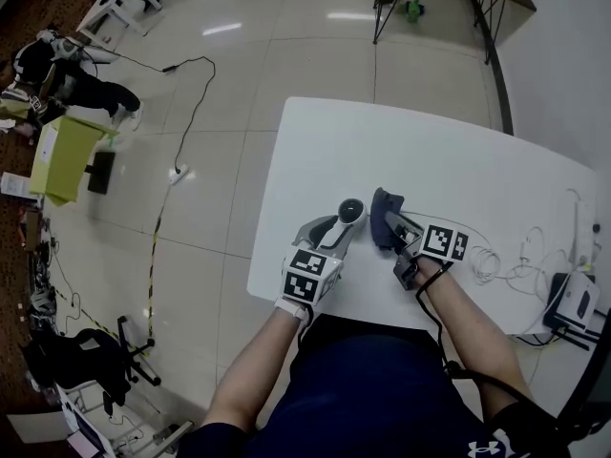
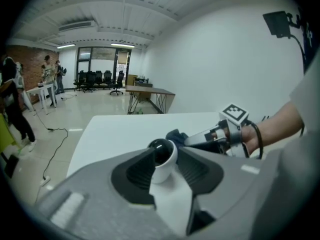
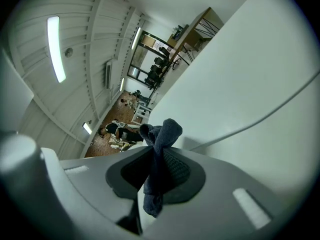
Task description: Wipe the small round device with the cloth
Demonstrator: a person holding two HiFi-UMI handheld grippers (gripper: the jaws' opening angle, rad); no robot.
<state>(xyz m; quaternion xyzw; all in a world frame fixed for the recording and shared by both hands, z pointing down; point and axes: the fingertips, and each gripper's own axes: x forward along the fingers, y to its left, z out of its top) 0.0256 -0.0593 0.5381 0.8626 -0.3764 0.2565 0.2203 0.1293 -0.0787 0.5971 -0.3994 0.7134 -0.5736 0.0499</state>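
Jaws of the left gripper (image 1: 344,223) clamp a small round white, black-domed device (image 2: 163,155); the right gripper (image 1: 391,231) pinches a dark blue cloth (image 3: 159,156). Both hover lower centre.

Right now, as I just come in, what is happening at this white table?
A person at the white table has a gripper in each hand. The left gripper has its fingers closed on the small round device, which has a white body and a black dome. The right gripper pinches a dark blue cloth between its fingers and holds it close beside the device. The head view shows a small gap between them, so the cloth does not seem to touch the device at this moment.
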